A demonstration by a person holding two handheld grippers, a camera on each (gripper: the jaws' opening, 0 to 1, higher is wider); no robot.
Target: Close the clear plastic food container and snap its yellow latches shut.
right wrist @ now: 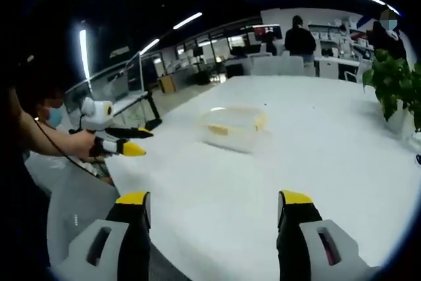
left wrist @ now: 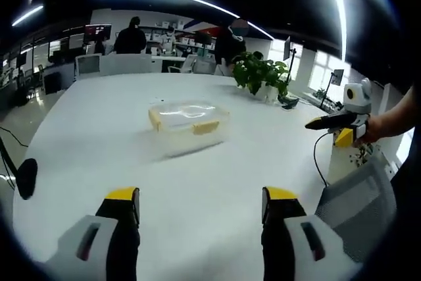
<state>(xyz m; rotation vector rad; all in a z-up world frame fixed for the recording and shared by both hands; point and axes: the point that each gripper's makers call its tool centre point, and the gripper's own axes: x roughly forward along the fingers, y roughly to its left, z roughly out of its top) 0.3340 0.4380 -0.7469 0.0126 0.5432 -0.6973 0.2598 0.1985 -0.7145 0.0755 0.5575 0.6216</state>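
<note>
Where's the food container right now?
The food container sits alone mid-table, ahead of both open grippers, with the potted plant beyond it at the table's far right in the left gripper view.

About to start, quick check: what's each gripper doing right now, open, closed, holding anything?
Left gripper: open, holding nothing, short of the container.
Right gripper: open, holding nothing.

big white table (left wrist: 99,129), clear container with yellow latches (left wrist: 186,123) sat mid-table, potted plant (left wrist: 262,74) at the far edge
</note>
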